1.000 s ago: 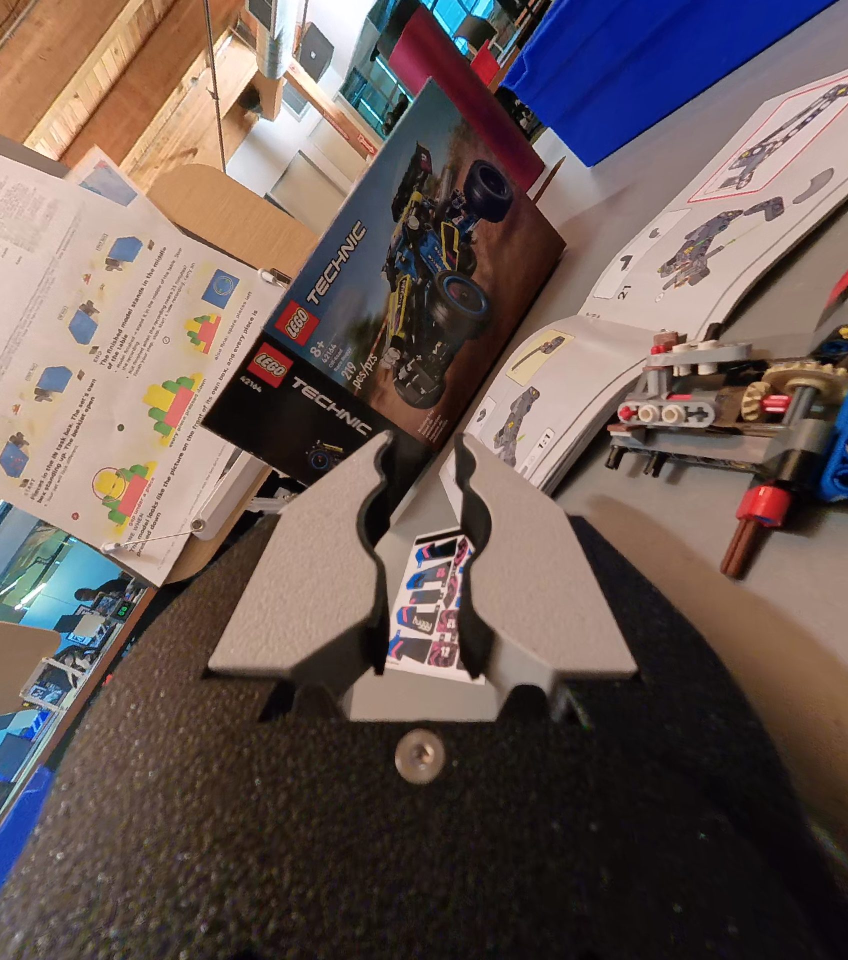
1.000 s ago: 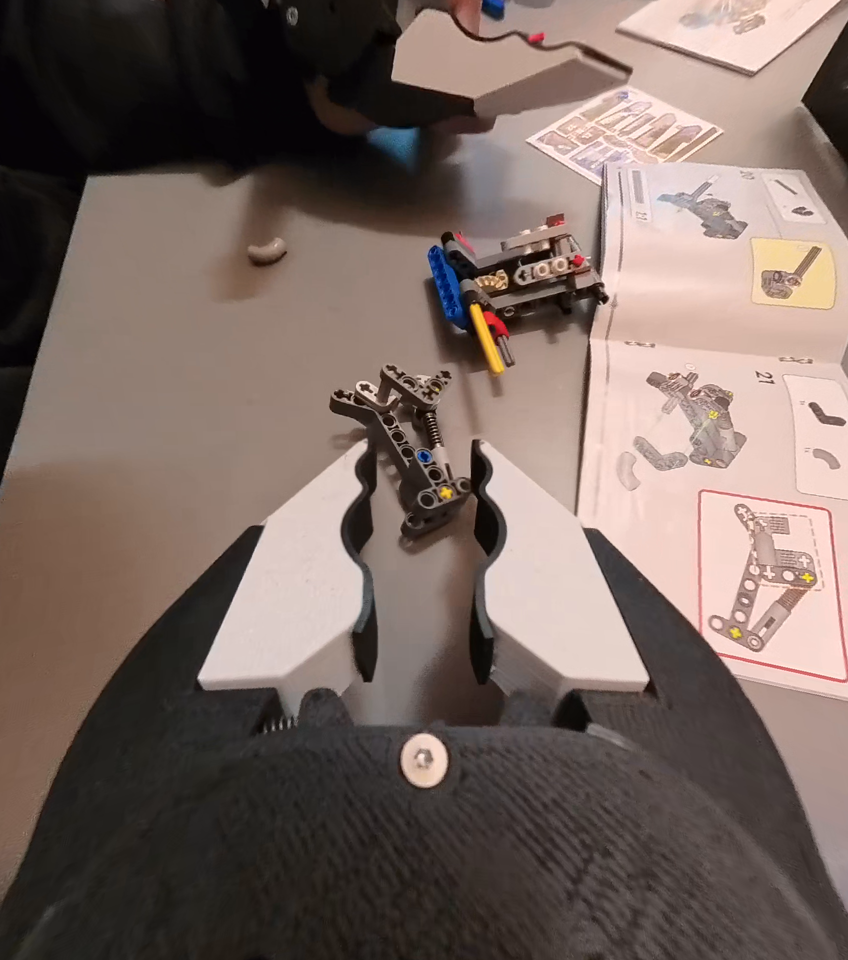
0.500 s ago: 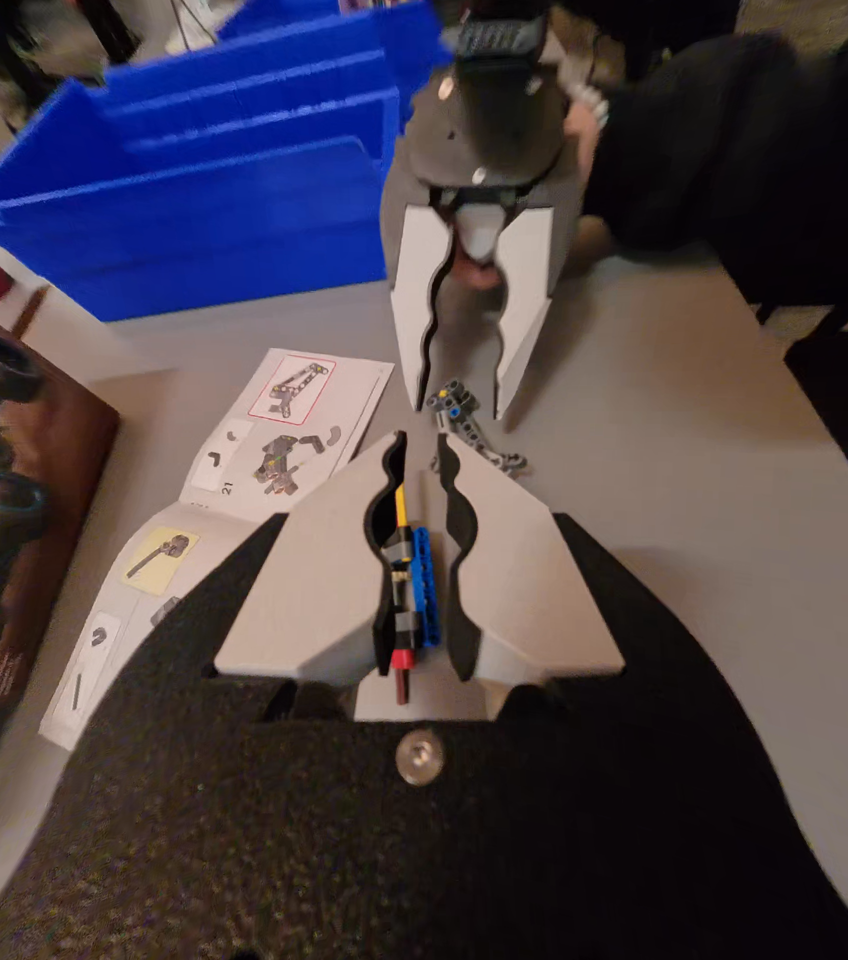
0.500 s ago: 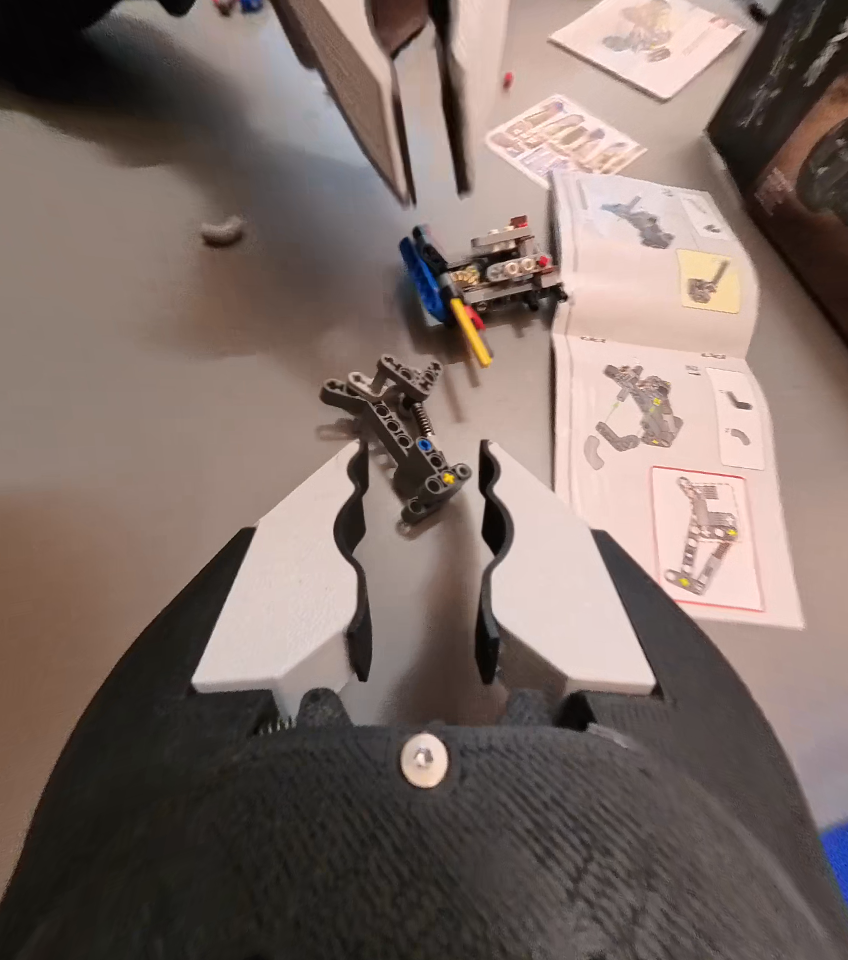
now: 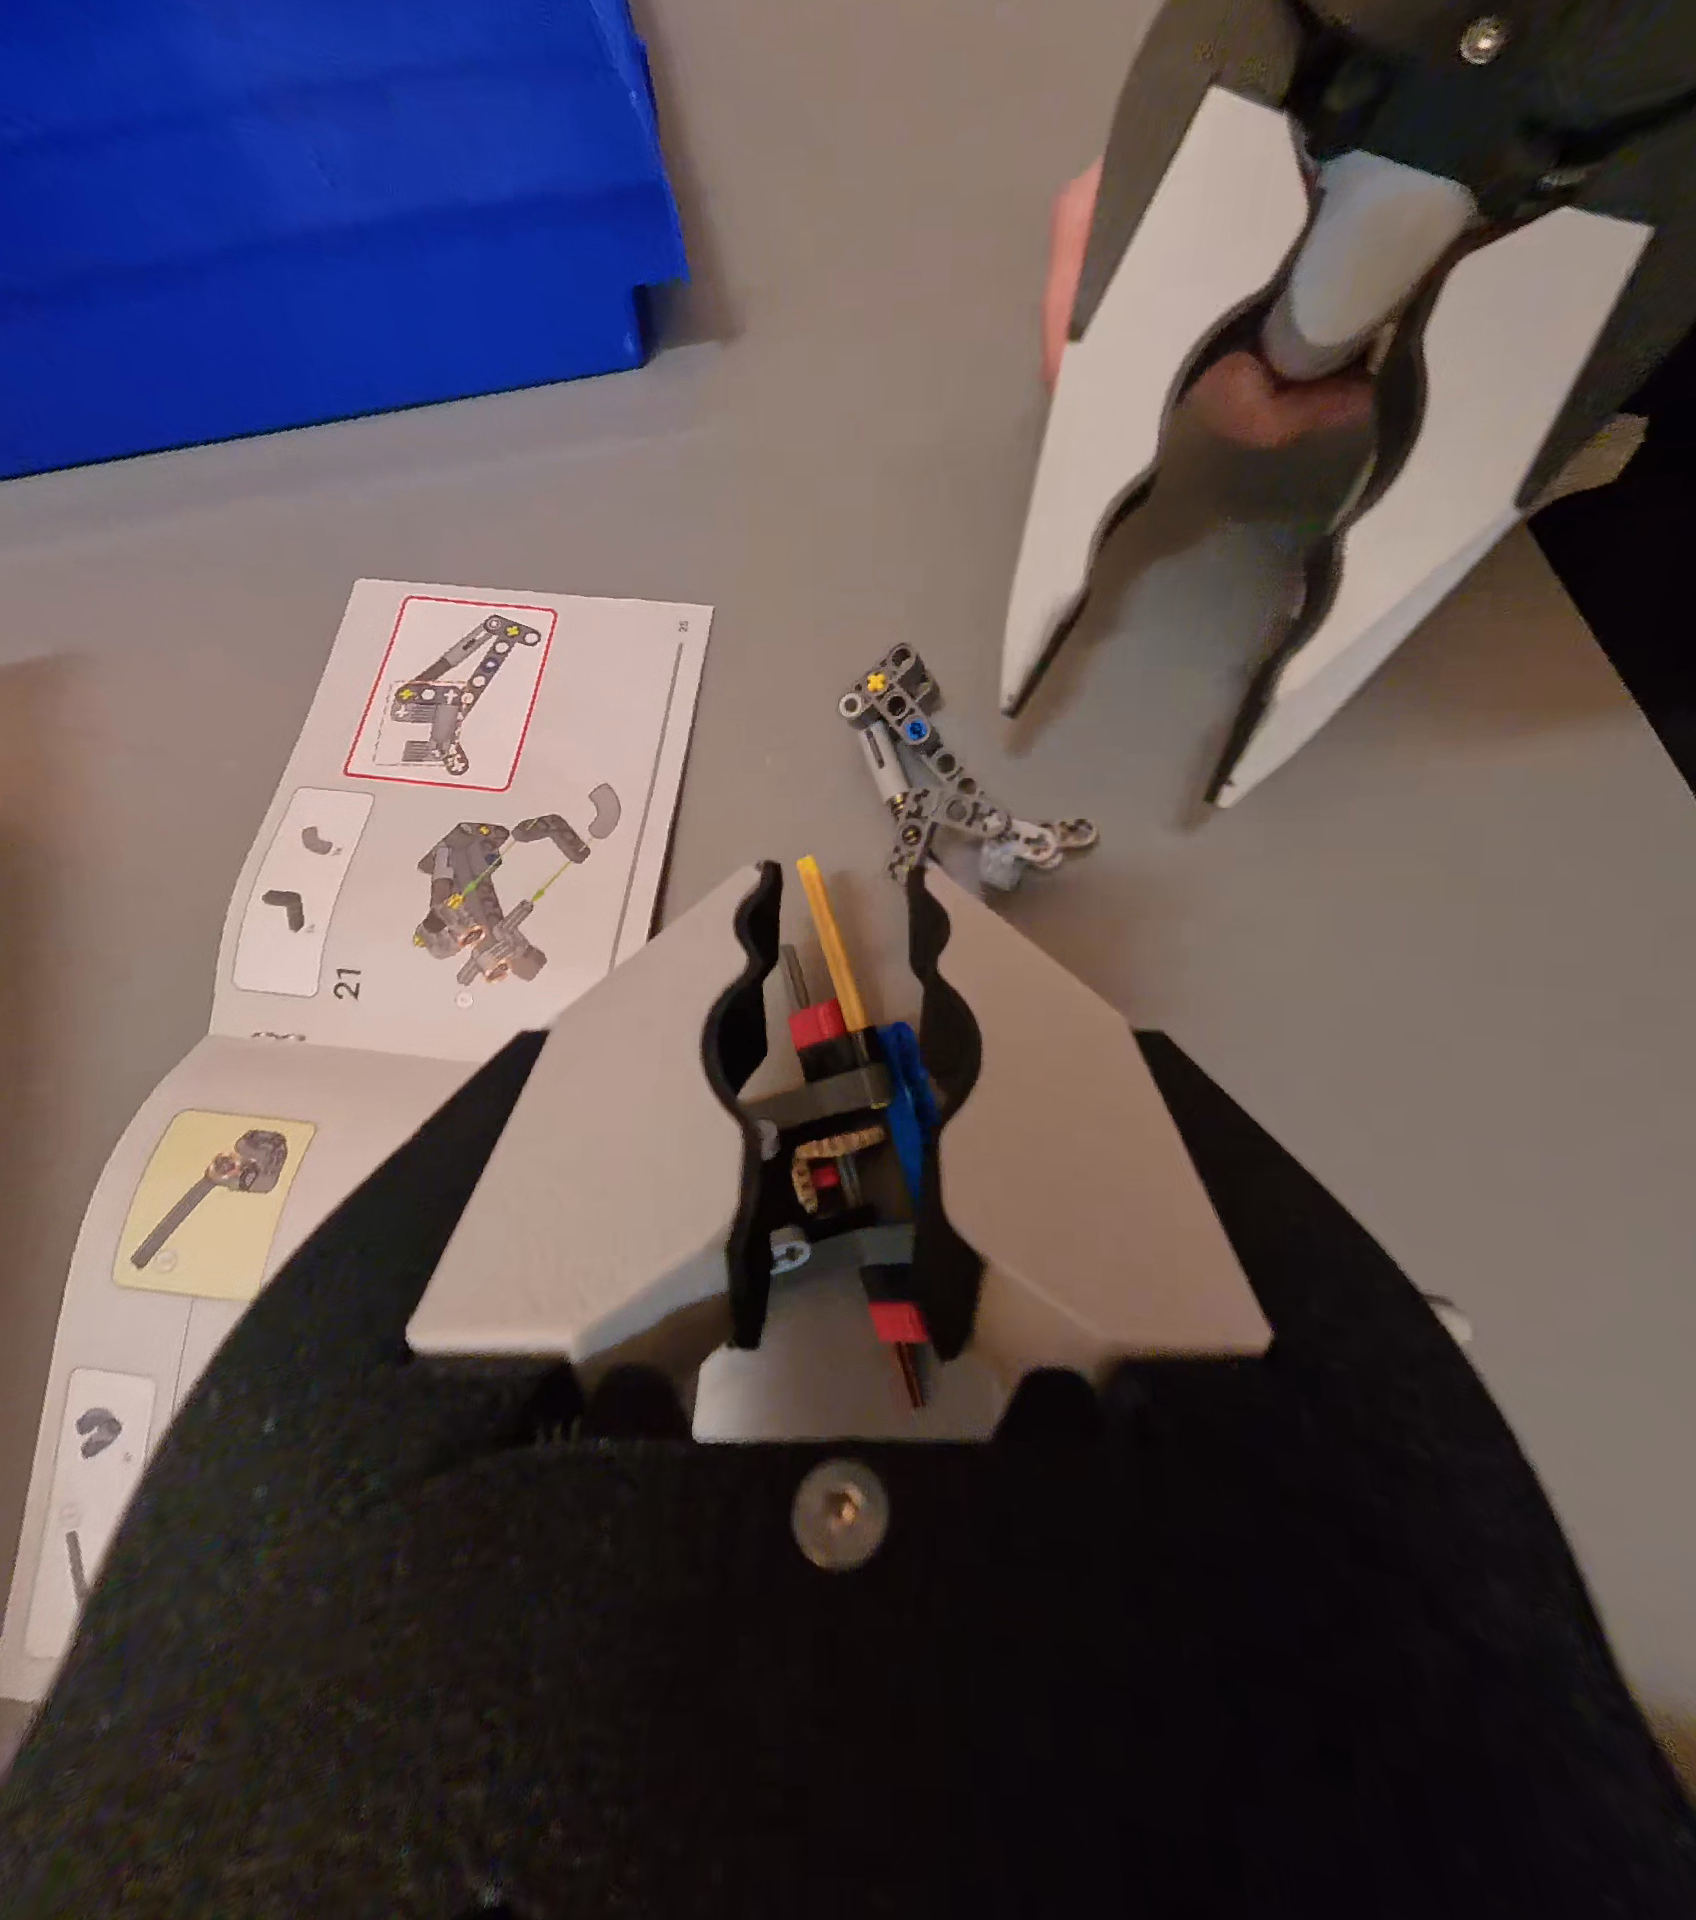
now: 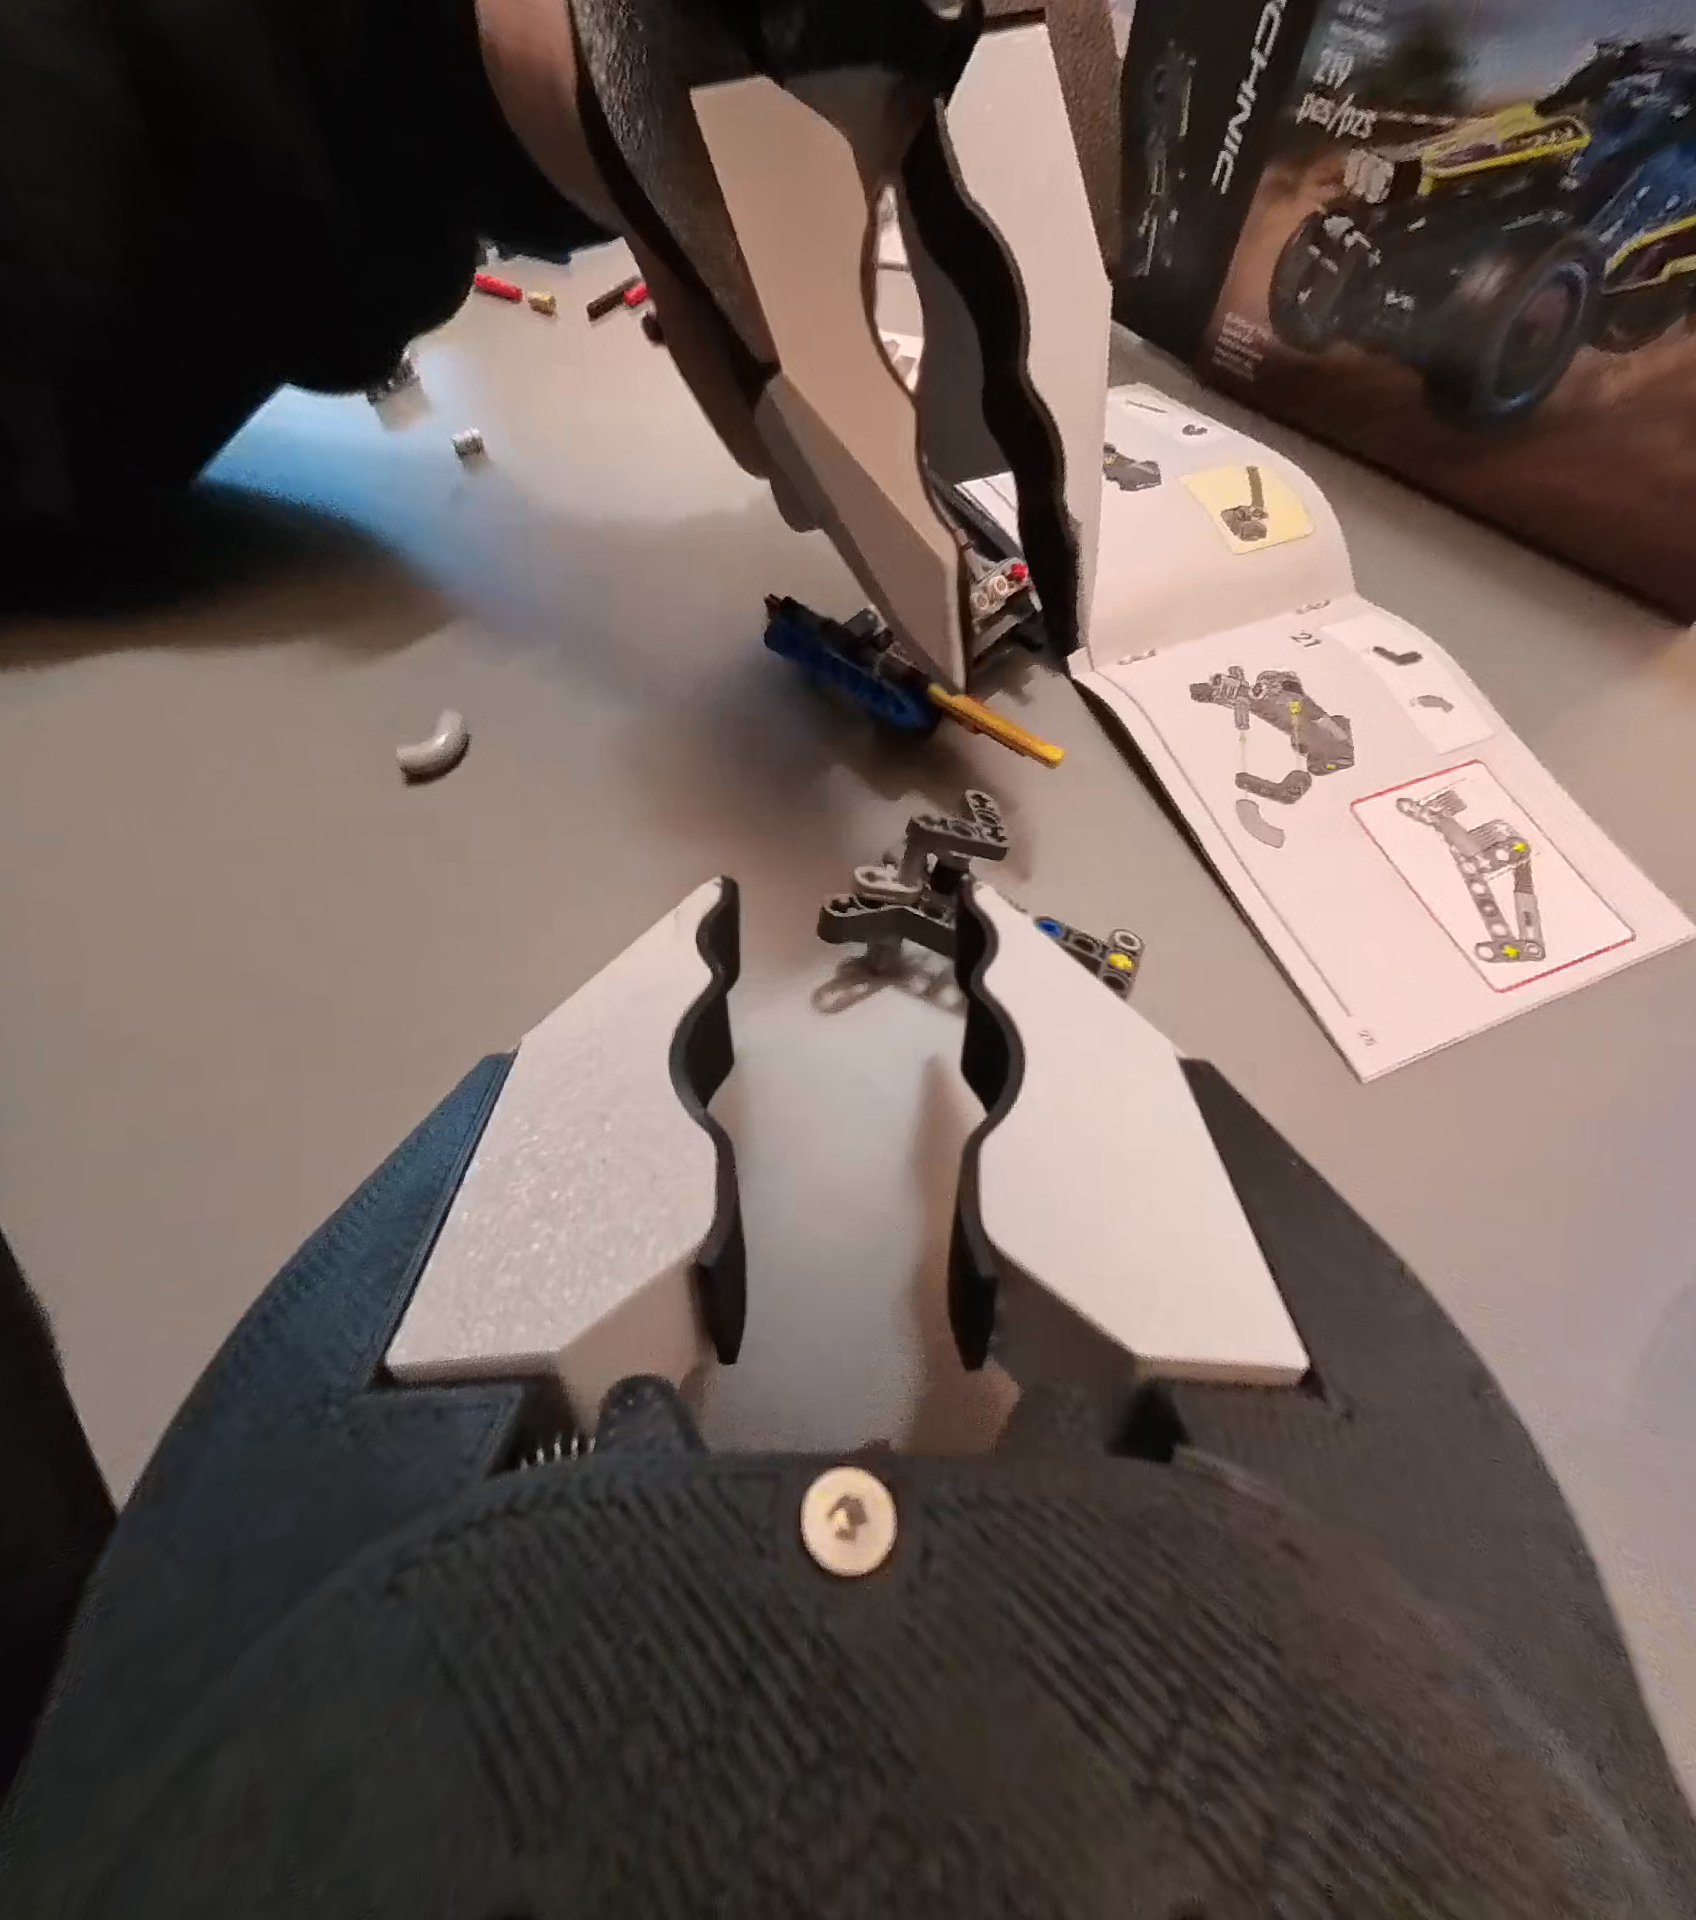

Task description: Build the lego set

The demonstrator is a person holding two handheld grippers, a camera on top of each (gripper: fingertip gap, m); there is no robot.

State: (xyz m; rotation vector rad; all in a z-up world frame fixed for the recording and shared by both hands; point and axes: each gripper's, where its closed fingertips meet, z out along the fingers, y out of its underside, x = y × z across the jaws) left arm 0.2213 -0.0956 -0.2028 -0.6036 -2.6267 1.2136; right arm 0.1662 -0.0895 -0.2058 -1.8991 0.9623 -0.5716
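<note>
The chassis assembly [image 5: 854, 1122], with a blue beam, yellow axle and red bushes, lies on the grey table [image 5: 1343, 1039]. My left gripper [image 5: 844, 883] is open and points down with a finger on each side of the assembly; I cannot tell if they touch it. In the right wrist view the left gripper [image 6: 1008, 649] stands over the assembly [image 6: 854, 670]. A small grey lever sub-assembly [image 6: 927, 883] lies just ahead of my right gripper [image 6: 844, 894], which is open and empty. The left wrist view shows the sub-assembly [image 5: 937, 790] left of the right gripper [image 5: 1119, 748].
An open instruction booklet [image 5: 470, 810] lies left of the assembly. Blue bins [image 5: 252, 208] stand at the back. The set's box [image 6: 1498, 260] stands behind the booklet [image 6: 1395, 831]. A curved light grey piece [image 6: 433, 743] and small loose pieces [image 6: 532, 296] lie on the table. My right fingertips sit around 6 centimetres from my left ones.
My left gripper has swung from facing the box to above the chassis assembly and come down around it. My right gripper has shifted; the sub-assembly now sits at its right fingertip.
</note>
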